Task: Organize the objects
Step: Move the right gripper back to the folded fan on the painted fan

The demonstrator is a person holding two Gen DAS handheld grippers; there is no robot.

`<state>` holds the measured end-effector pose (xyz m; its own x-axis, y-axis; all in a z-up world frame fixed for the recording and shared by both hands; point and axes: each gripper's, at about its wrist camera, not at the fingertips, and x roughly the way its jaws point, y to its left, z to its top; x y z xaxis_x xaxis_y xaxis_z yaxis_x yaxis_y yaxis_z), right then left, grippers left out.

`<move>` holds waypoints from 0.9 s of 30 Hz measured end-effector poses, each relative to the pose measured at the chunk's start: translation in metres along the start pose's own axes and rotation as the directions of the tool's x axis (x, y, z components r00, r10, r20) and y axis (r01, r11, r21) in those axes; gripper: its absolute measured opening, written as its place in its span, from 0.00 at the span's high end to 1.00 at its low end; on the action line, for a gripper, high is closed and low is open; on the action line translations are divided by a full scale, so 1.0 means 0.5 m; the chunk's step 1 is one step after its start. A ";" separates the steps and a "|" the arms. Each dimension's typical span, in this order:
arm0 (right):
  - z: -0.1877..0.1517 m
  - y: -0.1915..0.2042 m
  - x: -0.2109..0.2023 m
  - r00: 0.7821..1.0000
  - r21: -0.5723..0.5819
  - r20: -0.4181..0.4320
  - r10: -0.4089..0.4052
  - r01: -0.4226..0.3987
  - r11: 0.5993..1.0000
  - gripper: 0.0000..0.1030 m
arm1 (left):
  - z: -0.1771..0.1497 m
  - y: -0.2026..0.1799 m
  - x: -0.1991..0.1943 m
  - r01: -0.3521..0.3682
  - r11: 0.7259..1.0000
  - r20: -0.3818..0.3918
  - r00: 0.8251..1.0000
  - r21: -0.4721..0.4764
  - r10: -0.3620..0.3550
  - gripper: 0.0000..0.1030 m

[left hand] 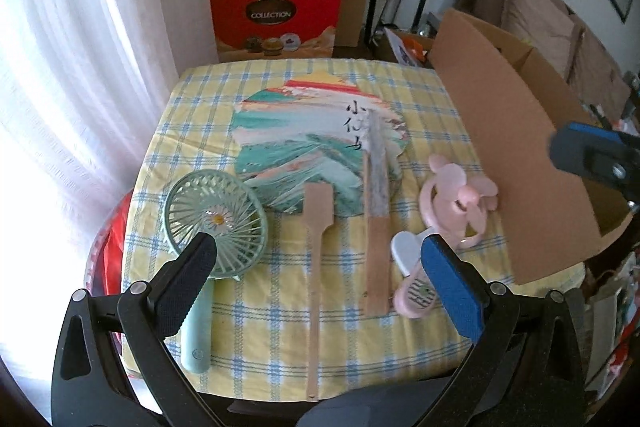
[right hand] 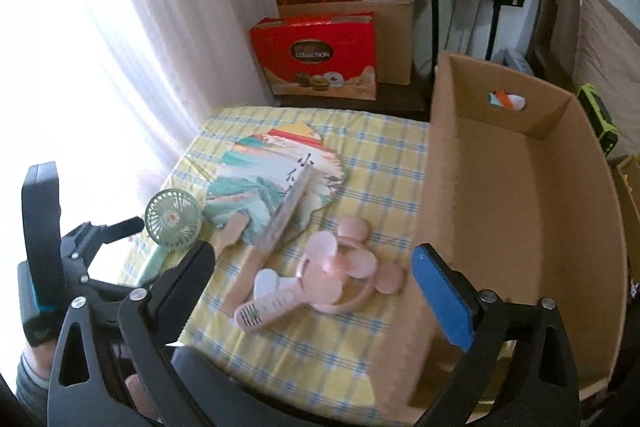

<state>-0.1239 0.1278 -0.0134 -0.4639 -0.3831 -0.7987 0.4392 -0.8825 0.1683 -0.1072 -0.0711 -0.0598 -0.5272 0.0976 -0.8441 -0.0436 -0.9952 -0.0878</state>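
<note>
Since both grippers hung wide apart w/ nothing between their pads, the step in hand looked like picking the first fan to move into the cardboard box (right hand: 520,211), which stood open and bare inside at the right of the right wrist frame. Left gripper (left hand: 320,267) sat low center in its own view, jaws spread full, above the table (left hand: 280,327) w/ its yellow-blue checked cloth; right gripper (right hand: 316,291) was likewise spread and held nothing, low center in its frame. Task items all lay on the cloth, none in the box yet: green handheld fan (left hand: 216,219) at lower left, painted paddle fan (left hand: 316,151) mid-frame w/ its wood handle running down toward the bottom edge, folded fan (left hand: 378,219) lying partly on the paddle fan's face, and pink eared fan (left hand: 452,219) at right, just beside the box wall. Judging from that layout, the pink fan was the easiest start for the right gripper, being nearest the box; best bet would be to close on its handle near the bottom of the frame, not the thin ring or ears, which prob. flex or slip. Folded fan should come off before the paddle fan, since lifting the paddle first would likely tip it. Green fan's handle, partly hidden behind the left finger (left hand: 188,287), suited the left gripper. Lift clear of the box's near wall before lowering.
</note>
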 end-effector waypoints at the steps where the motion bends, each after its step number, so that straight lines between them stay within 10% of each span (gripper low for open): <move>1: 0.001 0.006 0.009 1.000 0.000 -0.006 0.004 -0.004 1.000 0.11 | -0.002 0.004 0.000 -0.004 1.000 0.002 1.000 0.000 0.004 0.06; 17: 0.017 0.069 0.209 0.987 -0.003 -0.160 0.015 -0.016 1.000 0.51 | -0.002 0.098 -0.015 -0.008 0.998 0.038 0.999 -0.062 0.010 0.08; 27: 0.032 0.077 0.307 0.968 -0.010 -0.245 -0.045 0.044 0.999 0.51 | -0.010 0.040 0.032 0.025 1.000 0.009 1.000 -0.003 -0.025 0.08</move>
<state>-0.1905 0.0308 -0.1203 -0.2803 -0.2641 -0.9229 0.4262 -0.8957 0.1269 -0.1119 -0.0895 -0.0776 -0.5338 0.1224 -0.8367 -0.0540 -0.9924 -0.1108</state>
